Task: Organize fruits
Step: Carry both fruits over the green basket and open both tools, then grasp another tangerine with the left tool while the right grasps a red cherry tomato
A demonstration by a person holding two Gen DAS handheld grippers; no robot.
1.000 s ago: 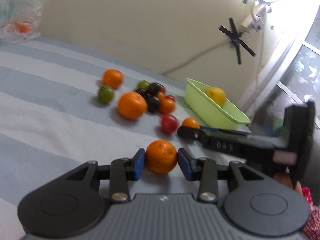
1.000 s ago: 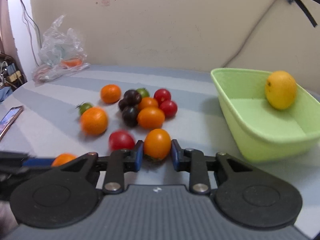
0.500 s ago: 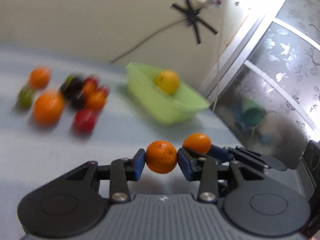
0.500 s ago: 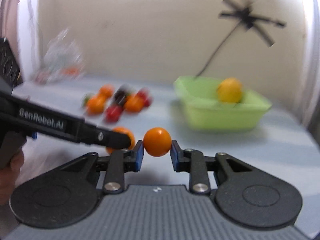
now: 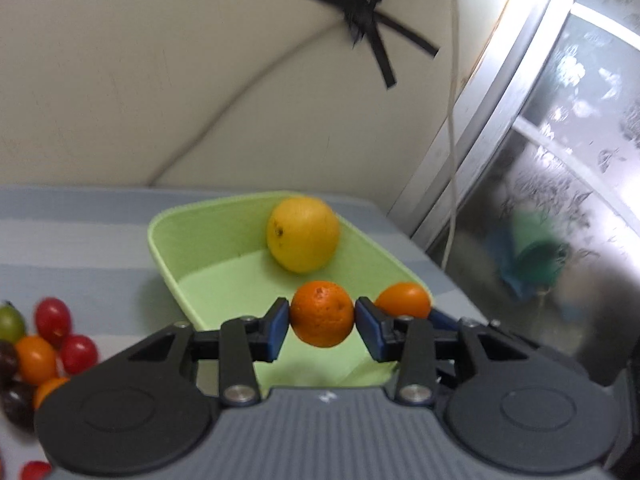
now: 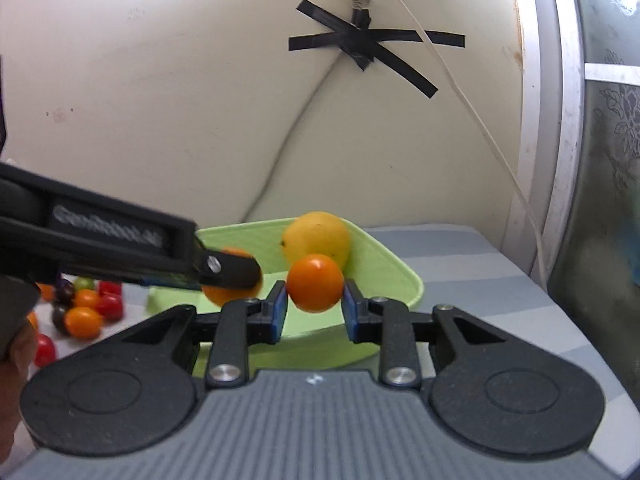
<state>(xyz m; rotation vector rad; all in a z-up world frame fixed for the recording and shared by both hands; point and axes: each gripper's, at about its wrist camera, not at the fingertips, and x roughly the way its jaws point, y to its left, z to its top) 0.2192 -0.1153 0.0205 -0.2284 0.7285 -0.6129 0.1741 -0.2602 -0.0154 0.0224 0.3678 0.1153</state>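
- Left gripper (image 5: 322,326): blue pads narrowly parted, clamped on a small dimpled orange mandarin (image 5: 322,313), held above the near end of the tray.
- Right gripper (image 6: 314,308): jaws narrowly parted, gripping a smooth round orange tomato (image 6: 315,288) above the same tray.
- Surface: blue-and-white striped cloth (image 6: 460,248); loose red, orange and dark cherry tomatoes (image 5: 44,344) lie left.
- Pale green plastic tray (image 5: 172,240): holds one large yellow citrus fruit (image 5: 303,239).
- Background: cream wall with crossed black tape (image 6: 368,50).

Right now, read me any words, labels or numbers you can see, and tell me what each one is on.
"GenRobot.ai", blurred and only partly legible, so uncertain: white lettering on the side of the left tool, seen from the right wrist view.
Small pale mark on the right tool body: too small to read.
No other text visible.
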